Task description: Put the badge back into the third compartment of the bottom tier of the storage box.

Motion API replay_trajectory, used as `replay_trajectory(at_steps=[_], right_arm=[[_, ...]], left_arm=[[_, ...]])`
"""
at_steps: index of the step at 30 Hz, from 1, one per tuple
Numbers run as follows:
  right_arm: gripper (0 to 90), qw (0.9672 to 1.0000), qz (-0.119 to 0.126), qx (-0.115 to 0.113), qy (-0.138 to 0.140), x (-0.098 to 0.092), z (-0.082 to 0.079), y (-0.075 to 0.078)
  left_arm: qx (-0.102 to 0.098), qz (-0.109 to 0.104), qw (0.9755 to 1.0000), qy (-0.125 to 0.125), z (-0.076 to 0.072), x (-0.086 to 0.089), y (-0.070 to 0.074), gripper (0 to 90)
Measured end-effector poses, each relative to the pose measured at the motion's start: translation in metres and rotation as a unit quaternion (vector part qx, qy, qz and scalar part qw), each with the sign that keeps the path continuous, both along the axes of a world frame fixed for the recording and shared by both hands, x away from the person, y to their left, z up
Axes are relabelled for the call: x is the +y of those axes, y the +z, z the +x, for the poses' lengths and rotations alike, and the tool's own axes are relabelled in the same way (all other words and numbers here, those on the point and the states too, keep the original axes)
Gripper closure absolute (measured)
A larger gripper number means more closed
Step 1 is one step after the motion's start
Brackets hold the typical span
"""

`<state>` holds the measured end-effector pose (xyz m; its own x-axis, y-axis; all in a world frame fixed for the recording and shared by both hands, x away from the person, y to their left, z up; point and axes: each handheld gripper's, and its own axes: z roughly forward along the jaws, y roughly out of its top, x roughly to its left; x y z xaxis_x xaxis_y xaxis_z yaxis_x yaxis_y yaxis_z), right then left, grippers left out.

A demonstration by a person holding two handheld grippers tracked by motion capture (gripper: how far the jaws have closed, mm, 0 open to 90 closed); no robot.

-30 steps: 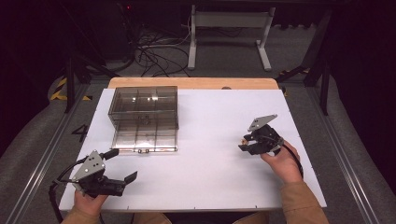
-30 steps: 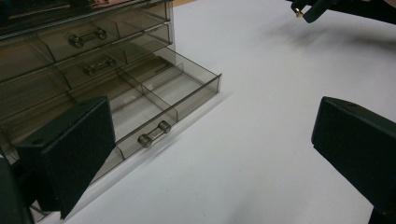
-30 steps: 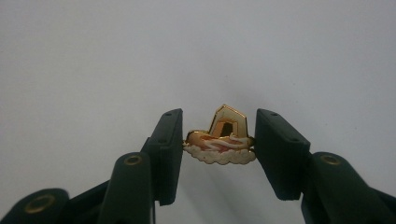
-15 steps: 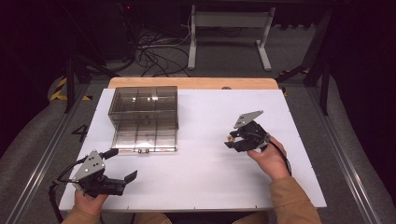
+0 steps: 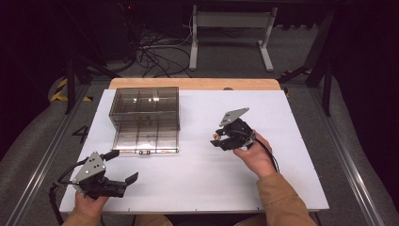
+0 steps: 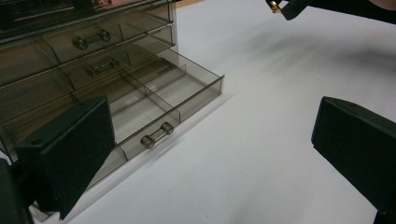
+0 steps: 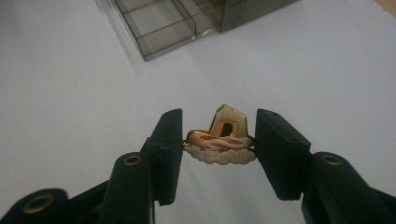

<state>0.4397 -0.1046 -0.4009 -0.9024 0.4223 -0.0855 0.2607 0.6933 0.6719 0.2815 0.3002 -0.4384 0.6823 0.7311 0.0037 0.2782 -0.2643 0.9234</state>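
The right gripper [image 5: 221, 139] is held above the white worktop [image 5: 197, 183], off to the right of the smoked clear drawer box [image 5: 145, 109], well apart from it and a little nearer the person than the box's front. Its jaws are clamped on a small gold pin [image 7: 219, 140], a badge with a tall pointed gold shape on a pale, cloud-like base touched with red; in the right gripper view the two black pads press on the pin's left and right edges, and it hangs clear of the worktop. From the high view the pin shows as a small bright speck at the jaw tips, on the side facing the drawer box. The drawer box stands towards the far left of the worktop, and its bottom drawer [image 6: 159, 105] is pulled out towards the person, showing divided compartments and a small metal bar handle [image 6: 156, 134]. The left gripper [image 5: 121, 165] rests in the person's left hand at the near edge of the worktop, just in front of and slightly left of the open drawer, its jaws wide apart with nothing between them.
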Motion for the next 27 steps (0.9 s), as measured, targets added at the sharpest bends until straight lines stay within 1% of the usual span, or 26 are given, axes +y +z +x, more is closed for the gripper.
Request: replay_trajectory(at_steps=[1,3,5,7,12,15,16,18,23,27], right_arm=[[53.2,1.0,0.005,0.002,-0.001,0.002,0.0,0.001],[53.2,0.9999,0.014,0.001,0.005,0.009,0.0,0.001],[53.2,0.9999,0.016,0.001,0.006,0.011,0.0,0.002],[53.2,0.9998,0.02,0.002,0.008,0.016,0.0,0.002],[53.1,0.9993,0.034,0.007,0.016,0.029,0.002,0.002],[53.1,0.9992,0.034,0.005,0.019,0.036,0.002,0.0],[53.1,0.9991,0.036,0.008,0.021,0.039,0.003,0.0],[53.1,0.9991,0.036,0.004,0.024,0.044,0.004,-0.001],[53.1,0.9986,0.045,0.008,0.026,0.055,0.006,-0.003],[53.1,0.9979,0.057,0.011,0.028,0.064,0.009,-0.005]], left_arm=[[0.0,0.001,1.0,0.0,0.0,0.0,0.0,0.1],[0.001,0.0,1.0,-0.001,0.0,0.0,0.0,0.1],[0.002,-0.004,1.0,-0.001,0.0,0.001,0.0,0.1],[0.003,-0.007,1.0,-0.001,0.0,0.001,0.0,0.1],[0.004,-0.004,1.0,-0.001,0.001,0.001,0.0,0.1],[0.003,-0.004,1.0,-0.001,0.001,0.001,-0.001,0.1],[0.003,-0.004,1.0,-0.001,0.001,0.001,-0.001,0.1],[0.004,-0.004,1.0,-0.001,0.001,0.001,-0.001,0.1],[0.004,-0.005,1.0,-0.003,0.001,0.001,-0.001,0.1],[0.004,-0.006,1.0,-0.002,0.001,0.001,-0.001,0.1]])
